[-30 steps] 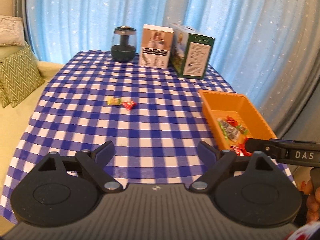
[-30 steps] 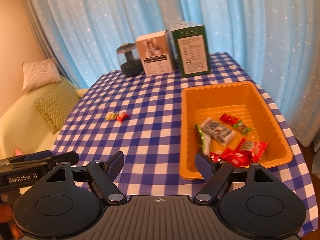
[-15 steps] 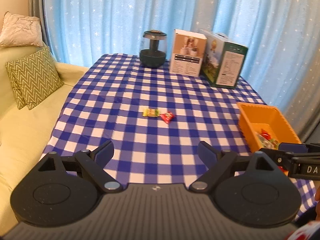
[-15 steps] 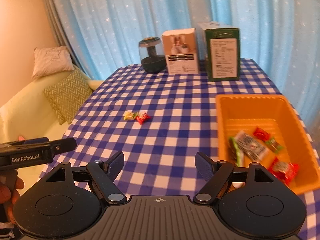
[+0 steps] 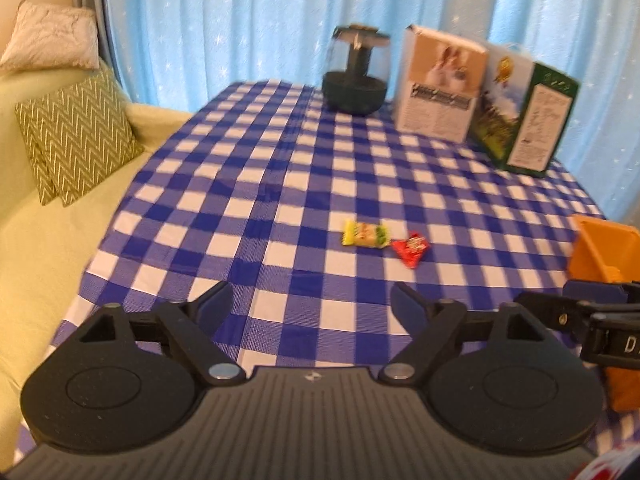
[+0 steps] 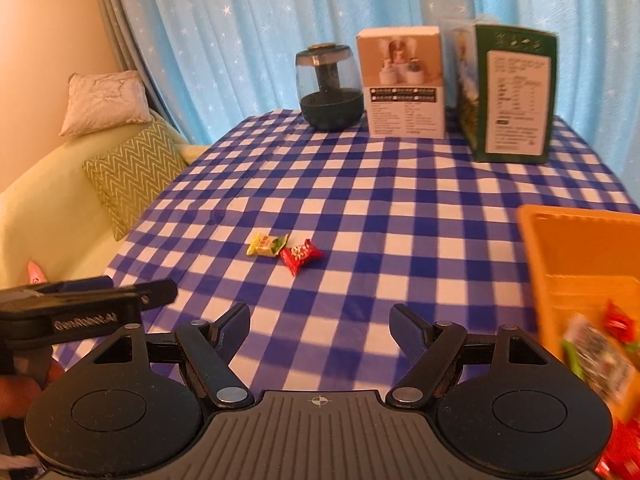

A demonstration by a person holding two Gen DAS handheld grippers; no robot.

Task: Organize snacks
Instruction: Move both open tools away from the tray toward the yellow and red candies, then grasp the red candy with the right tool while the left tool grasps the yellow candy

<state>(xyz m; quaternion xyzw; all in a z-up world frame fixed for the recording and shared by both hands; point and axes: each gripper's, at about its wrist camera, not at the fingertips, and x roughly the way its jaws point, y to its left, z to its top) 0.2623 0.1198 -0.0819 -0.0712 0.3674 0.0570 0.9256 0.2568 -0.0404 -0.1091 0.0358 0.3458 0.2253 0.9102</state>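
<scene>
Both grippers' fingers stand apart and empty, the left gripper just narrowing, near the yellow candy and red candy on the desk.

Left hand-held gripper just narrowed, empty; right hand-held gripper agape, empty.

A blue-and-white checked cloth covers the counter, with one yellow-green candy and one red candy on it. The bin is orange, the curtain pale blue with white stars, and the cushion green with white zigzags.
</scene>
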